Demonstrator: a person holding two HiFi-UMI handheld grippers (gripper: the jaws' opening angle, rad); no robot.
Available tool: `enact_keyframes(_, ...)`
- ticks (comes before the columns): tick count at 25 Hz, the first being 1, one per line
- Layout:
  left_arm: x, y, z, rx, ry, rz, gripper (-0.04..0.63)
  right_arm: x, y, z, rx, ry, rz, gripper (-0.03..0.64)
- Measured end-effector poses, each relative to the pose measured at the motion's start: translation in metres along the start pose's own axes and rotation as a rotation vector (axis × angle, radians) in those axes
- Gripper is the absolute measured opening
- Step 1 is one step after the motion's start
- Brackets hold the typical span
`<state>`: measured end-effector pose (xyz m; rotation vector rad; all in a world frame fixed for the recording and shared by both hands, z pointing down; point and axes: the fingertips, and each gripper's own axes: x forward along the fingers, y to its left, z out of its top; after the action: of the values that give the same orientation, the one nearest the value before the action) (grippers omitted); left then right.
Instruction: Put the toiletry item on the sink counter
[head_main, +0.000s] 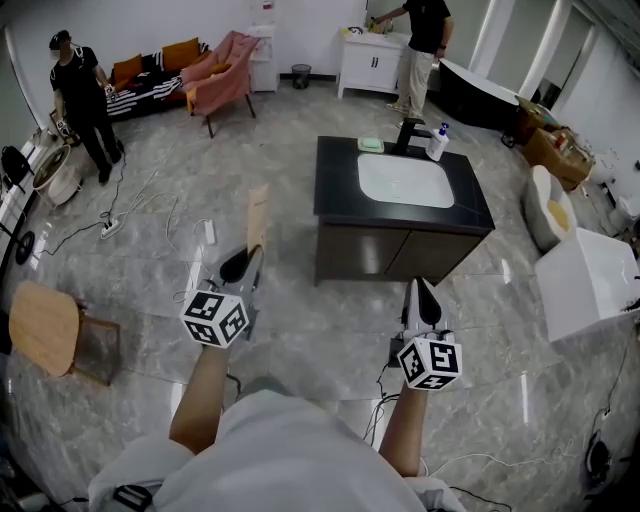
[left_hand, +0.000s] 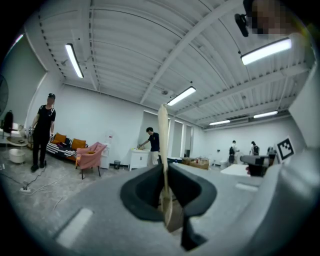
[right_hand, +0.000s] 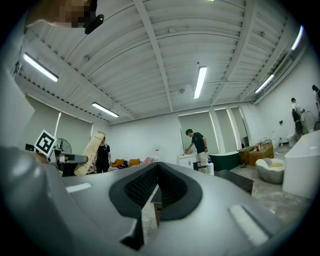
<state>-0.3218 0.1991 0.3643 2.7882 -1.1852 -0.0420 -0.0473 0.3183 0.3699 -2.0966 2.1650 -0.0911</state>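
**Toiletry item in hand, sink counter yet to be reached**

My left gripper was clamped on the thin beige toiletry item, which stood upright between its fingers. My right gripper was closed on nothing. The sink counter lay well ahead of both sets of fingertips. I judged the pickup done, with the carry and the set-down left.

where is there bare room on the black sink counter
Bare on the black sink counter: the strips left and right of the white basin, and the front edge. Crowded along the back: a flat green item, the black faucet and a white pump bottle.
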Motion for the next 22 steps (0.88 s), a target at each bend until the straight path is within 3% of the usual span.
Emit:
enact_keyframes(11, 0.065, 0.002, -0.015, -0.018, 0.003, -0.020, 0.029, 0.033, -0.046, -0.008, -0.030, -0.008, -0.025, 0.003)
enact_keyframes(22, 0.186, 0.062, -0.015, -0.048, 0.014, -0.050, 0.028, 0.155, -0.082, -0.009, -0.059, 0.016, -0.051, 0.003)
